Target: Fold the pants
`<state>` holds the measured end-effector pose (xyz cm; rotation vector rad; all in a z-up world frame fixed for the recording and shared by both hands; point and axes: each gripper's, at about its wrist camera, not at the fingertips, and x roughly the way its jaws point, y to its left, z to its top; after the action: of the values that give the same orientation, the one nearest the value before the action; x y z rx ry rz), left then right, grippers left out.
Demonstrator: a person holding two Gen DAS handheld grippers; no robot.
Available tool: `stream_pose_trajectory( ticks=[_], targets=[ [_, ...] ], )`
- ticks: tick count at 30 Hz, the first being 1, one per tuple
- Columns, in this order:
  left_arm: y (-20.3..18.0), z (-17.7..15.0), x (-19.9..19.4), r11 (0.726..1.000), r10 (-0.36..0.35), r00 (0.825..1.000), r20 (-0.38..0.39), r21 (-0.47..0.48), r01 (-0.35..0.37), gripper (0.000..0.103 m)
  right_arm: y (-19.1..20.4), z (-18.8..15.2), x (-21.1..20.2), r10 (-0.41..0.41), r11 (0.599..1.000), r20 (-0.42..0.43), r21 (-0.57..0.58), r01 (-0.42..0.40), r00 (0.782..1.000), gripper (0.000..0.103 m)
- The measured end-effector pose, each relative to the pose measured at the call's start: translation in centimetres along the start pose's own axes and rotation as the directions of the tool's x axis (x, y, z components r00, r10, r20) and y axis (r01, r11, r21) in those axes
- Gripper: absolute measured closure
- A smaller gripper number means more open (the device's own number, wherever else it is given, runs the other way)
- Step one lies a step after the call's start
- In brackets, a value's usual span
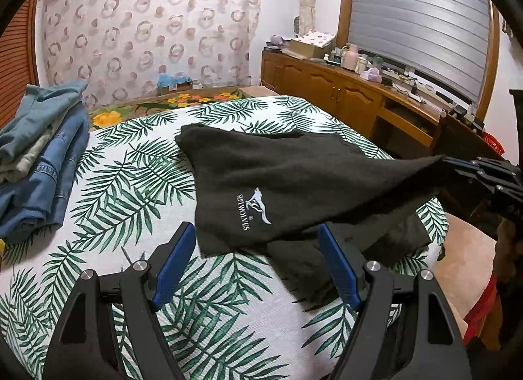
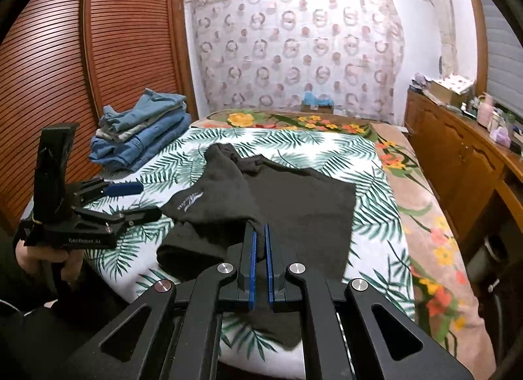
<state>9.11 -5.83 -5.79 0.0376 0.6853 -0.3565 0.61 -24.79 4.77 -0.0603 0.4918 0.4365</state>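
Black pants (image 1: 294,183) with a white wolf logo lie on the leaf-print bed sheet (image 1: 130,167). One corner is lifted and stretched toward the right, where my right gripper (image 1: 452,164) pinches it. In the right wrist view the right gripper (image 2: 260,231) is shut on that black fabric, and the rest of the pants (image 2: 300,203) spreads out beyond it. My left gripper (image 1: 255,229) hovers open just before the near edge of the pants with nothing between its blue pads. From the right wrist camera, the left gripper (image 2: 143,201) sits to the left of the pants, held by a hand.
A stack of folded jeans (image 1: 42,164) sits at the bed's left side, also in the right wrist view (image 2: 143,131). A wooden sideboard (image 1: 343,92) with clutter runs along the right. A slatted wardrobe (image 2: 98,53) stands left. A floral blanket (image 2: 434,242) lies along the bed's right edge.
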Motion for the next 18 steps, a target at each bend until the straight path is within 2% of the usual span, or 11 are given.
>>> stream_pose_trajectory(
  ticks=[7, 18],
  targets=[
    [-0.4, 0.0, 0.0, 1.0, 0.0, 1.0, 0.002, 0.012, 0.0, 0.025, -0.9, -1.2, -0.1, -0.025, 0.999, -0.041, 0.032, 0.026, 0.999, 0.098],
    [-0.6, -0.3, 1.0, 1.0, 0.009, 1.0, -0.016, 0.016, -0.008, 0.025, -2.5, -2.4, 2.0, -0.024, 0.995, -0.114, 0.09, 0.034, 0.993, 0.098]
  ],
)
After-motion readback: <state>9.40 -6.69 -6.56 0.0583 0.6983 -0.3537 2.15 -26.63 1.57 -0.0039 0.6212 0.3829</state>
